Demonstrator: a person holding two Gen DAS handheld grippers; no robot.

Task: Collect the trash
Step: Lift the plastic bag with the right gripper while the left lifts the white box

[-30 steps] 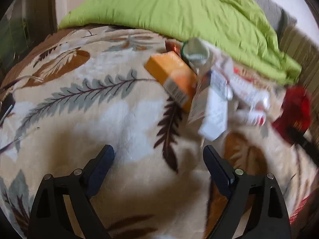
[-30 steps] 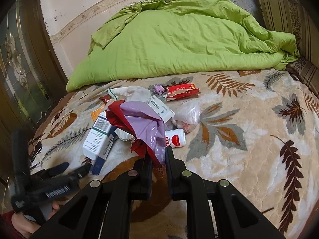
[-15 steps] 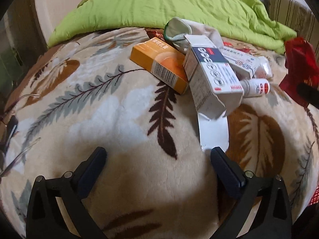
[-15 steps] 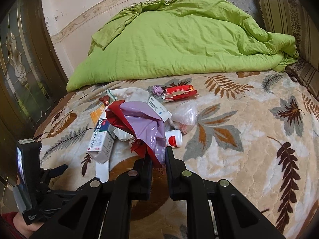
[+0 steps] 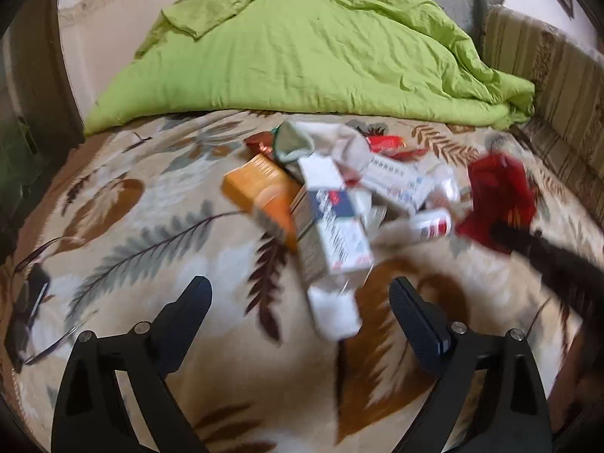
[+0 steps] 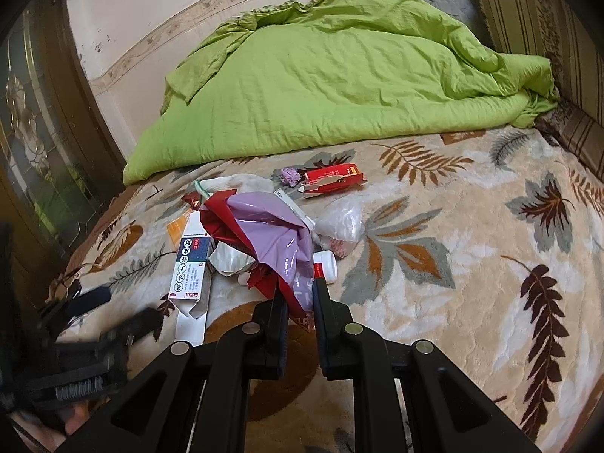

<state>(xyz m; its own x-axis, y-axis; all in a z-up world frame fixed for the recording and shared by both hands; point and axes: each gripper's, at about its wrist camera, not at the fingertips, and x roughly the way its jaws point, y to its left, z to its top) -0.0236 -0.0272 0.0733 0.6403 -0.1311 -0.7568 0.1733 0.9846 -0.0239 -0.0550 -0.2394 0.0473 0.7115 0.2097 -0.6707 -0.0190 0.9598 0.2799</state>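
Note:
Trash lies in a heap on the leaf-patterned bed blanket [image 6: 434, 302]. My right gripper [image 6: 300, 294] is shut on a red and purple plastic bag [image 6: 271, 234], which stands open above the heap; it also shows as the red bag [image 5: 498, 196] in the left wrist view. My left gripper [image 5: 300, 298] is open, just short of a white and blue medicine box [image 5: 332, 238] [image 6: 190, 264]. Beside the box lie an orange box [image 5: 260, 196], a small white bottle [image 5: 434, 224] [image 6: 326, 264] and a red carton [image 6: 332, 181]. The left wrist view is motion-blurred.
A green duvet [image 6: 332, 75] is piled across the far side of the bed. Striped pillows [image 6: 547, 26] line the right edge. A glass door [image 6: 34, 151] stands at the left. A clear plastic bag [image 6: 341, 219], a purple wad [image 6: 290, 175] and a white sock [image 5: 321, 143] also lie in the heap.
My left gripper has shifted, so the white and blue box now lies centred ahead of its open fingers. The right gripper still holds the bag in the same place.

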